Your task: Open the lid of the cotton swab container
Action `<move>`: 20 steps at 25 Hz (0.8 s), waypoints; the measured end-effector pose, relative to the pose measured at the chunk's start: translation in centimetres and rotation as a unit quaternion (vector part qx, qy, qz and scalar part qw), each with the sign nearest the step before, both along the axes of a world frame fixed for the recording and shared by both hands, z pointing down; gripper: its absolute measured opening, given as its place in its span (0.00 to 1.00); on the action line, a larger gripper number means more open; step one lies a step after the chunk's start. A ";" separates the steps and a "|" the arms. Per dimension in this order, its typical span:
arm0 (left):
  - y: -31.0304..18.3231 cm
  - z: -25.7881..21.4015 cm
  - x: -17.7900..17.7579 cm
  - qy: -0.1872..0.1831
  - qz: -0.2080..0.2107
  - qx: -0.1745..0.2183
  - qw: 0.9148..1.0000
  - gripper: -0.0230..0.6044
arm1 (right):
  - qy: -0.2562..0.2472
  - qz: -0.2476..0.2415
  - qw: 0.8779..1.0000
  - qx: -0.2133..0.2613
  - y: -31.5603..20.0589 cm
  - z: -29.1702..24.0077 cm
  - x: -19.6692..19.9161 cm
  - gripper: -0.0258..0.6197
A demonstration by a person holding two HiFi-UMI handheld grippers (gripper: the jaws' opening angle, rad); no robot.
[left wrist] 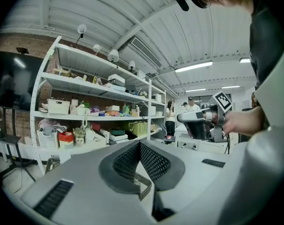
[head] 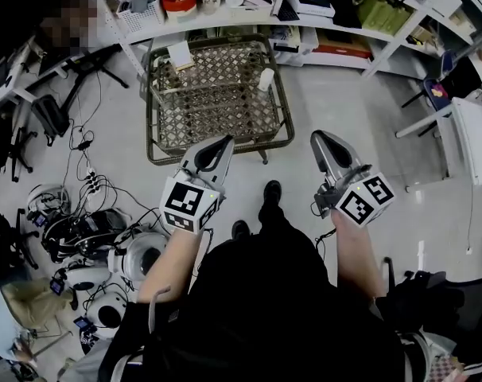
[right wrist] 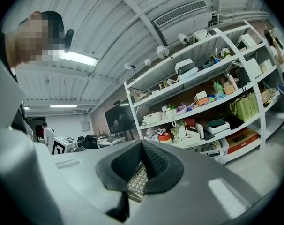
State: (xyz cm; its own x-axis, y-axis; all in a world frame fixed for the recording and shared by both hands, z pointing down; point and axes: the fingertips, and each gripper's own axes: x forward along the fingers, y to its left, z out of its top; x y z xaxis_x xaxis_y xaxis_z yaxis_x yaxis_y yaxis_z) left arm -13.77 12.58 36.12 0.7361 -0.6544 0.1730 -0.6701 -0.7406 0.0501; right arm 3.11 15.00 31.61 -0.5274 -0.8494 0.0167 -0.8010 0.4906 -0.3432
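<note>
L gripper (head: 224,143) & R gripper (head: 317,138) both closed, empty. Task not begun. Table (head: 151,102) ahead, apart from both; container not ID'd.

A small white item (head: 266,79) standing at the right edge of the wicker table (head: 217,102) is too small to identify from the head view. The shelves (head: 249,16) behind it are cut off by the top edge, their contents too small to tell apart. In their own views, the left gripper (left wrist: 139,146) and right gripper (right wrist: 142,145), jaws pressed together, cover all but a sliver of that table's lattice and rim.
</note>
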 end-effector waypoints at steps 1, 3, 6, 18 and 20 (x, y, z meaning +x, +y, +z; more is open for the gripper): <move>-0.5 0.2 0.0 -0.002 -0.003 -0.003 1.000 0.04 | -0.003 -0.001 1.000 -0.002 -0.5 0.2 0.2 0.06; -1.6 0.6 0.1 -0.007 -0.008 -0.009 1.000 0.04 | -0.007 -0.005 1.000 -0.003 -1.8 0.5 0.4 0.06; -3.6 1.1 0.6 -0.014 -0.016 -0.013 1.000 0.04 | -0.013 -0.012 1.000 -0.005 -4.1 1.1 1.1 0.06; -15.0 2.1 5.7 -0.035 -0.048 -0.020 0.998 0.04 | -0.021 -0.034 0.999 -0.014 -15.8 2.7 7.0 0.06; -16.7 2.1 6.1 -0.038 -0.060 -0.019 0.997 0.04 | -0.024 -0.039 0.999 -0.018 -17.2 3.0 7.8 0.06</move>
